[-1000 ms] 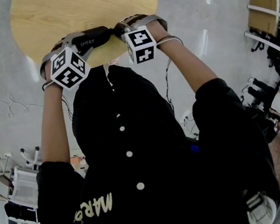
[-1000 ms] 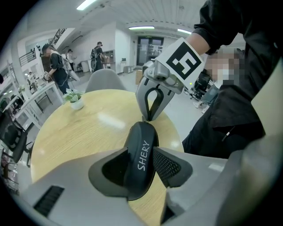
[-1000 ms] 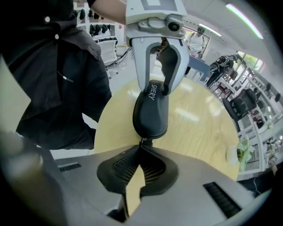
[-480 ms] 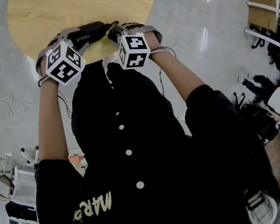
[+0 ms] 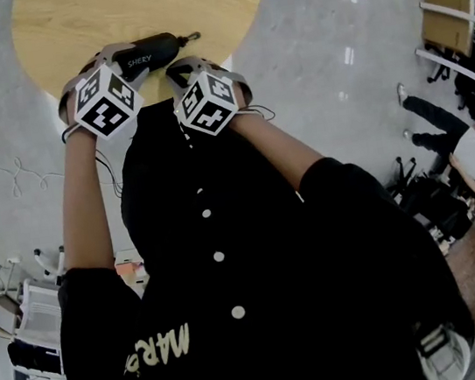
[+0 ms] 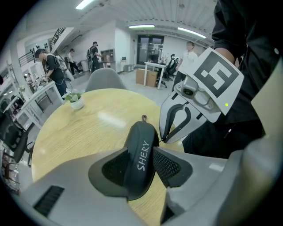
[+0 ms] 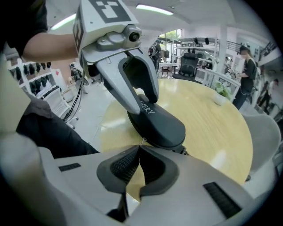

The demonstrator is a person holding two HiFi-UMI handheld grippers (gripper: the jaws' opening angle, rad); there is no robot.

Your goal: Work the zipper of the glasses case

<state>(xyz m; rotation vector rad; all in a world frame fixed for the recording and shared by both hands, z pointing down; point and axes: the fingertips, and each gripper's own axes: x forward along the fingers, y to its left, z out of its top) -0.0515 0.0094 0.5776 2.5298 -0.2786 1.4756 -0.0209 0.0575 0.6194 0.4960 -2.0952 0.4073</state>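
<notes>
A black glasses case point(image 5: 154, 48) marked SHERY lies near the front edge of the round wooden table point(image 5: 105, 14). My left gripper point(image 5: 132, 66) is shut on it, with its pads pressed on both long sides of the case point(image 6: 142, 132). My right gripper point(image 7: 139, 150) is shut, and its tips pinch the small metal zipper pull point(image 7: 141, 142) on the case's near side point(image 7: 161, 126). In the left gripper view the right gripper point(image 6: 164, 140) touches the case's right flank. A small loop point(image 6: 143, 118) sticks out at the case's far end.
A small potted plant point(image 6: 76, 100) stands on the far side of the table, with a grey chair point(image 6: 104, 79) behind it. The table's edge point(image 5: 226, 53) runs close to my body. Desks and people fill the background.
My right gripper has slid left along the case's near side toward the left gripper and rolled over. The case's right end with its loop is now uncovered. The left gripper has held still.
</notes>
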